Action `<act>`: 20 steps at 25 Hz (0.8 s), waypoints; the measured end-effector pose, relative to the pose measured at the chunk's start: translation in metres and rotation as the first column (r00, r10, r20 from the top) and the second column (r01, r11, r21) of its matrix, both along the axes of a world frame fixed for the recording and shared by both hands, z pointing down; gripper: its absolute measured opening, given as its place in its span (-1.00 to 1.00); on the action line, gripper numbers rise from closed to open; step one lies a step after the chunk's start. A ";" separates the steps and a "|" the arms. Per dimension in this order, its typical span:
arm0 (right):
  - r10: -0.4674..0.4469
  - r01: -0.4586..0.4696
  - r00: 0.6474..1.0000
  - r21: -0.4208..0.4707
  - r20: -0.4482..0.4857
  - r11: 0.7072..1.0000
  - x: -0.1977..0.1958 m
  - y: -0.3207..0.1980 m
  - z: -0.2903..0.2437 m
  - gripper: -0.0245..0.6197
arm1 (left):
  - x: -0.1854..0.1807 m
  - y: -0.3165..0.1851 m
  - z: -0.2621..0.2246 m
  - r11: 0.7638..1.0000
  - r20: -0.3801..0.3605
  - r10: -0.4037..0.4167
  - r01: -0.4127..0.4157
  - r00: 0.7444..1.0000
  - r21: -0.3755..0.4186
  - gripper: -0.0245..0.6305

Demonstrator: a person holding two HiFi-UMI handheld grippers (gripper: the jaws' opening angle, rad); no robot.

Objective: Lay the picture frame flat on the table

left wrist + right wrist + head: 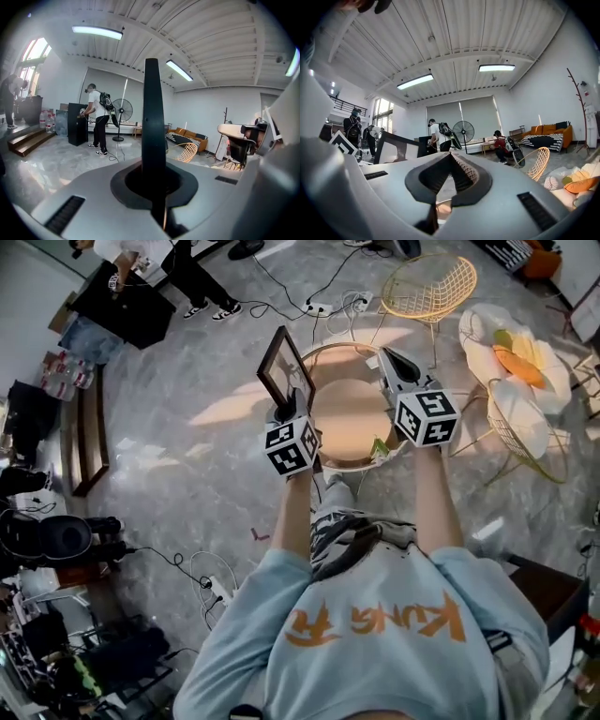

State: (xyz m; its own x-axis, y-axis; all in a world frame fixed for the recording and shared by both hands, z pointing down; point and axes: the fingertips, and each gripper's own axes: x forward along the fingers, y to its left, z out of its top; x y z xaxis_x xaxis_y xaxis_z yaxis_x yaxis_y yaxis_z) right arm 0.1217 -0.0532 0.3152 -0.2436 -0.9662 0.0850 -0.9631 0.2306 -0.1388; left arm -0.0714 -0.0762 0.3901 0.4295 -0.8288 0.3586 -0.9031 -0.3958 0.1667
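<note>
Holds both tongs out just ahead of a pale blue sweatshirt (375, 634), side by side and apart. Grips the picture frame (284, 371) in the left tongs (287, 409), clenched on its lower edge; along those jaws, shows only its dark edge standing straight up between them. Carries the frame on edge and tilted, over the far left rim of the round bench (352, 418), not lying flat on it. Shows the right tongs (392, 362) pinched together on nothing, tips meeting, over the bench's right side and well clear of the frame. Leaves bare wood top between the two tongs and on toward the far rim, with a small green thing (378, 448) at the near rim, too small to tell.

Past the left rim, opens onto wide grey stone floor (187, 409), crossed farther out by cables and a power strip (319, 307). Crowds the right side: a wire chair (520, 432) near the bench's right rim, a flower-shaped cushion (511, 357) on it, and a yellow wire chair (427, 287) near the far rim. Farthest off, places a person (192, 277) beside a black cabinet (127, 306), well apart from the bench
</note>
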 end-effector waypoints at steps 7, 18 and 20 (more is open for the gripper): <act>0.053 -0.050 0.998 -0.112 0.023 0.992 -0.012 -0.076 0.064 -0.93 | 0.002 -0.074 0.046 0.994 0.078 0.091 -0.086 0.993 -0.064 -0.85; 0.004 -0.022 0.997 -0.247 -0.074 0.969 -0.073 -0.211 0.117 -0.93 | -0.037 -0.211 0.095 0.989 0.058 0.111 -0.104 0.992 -0.109 -0.85; -0.011 -0.018 0.995 -0.288 -0.101 0.957 -0.073 -0.222 0.123 -0.93 | -0.025 -0.226 0.102 0.984 0.031 0.125 -0.120 0.992 -0.129 -0.85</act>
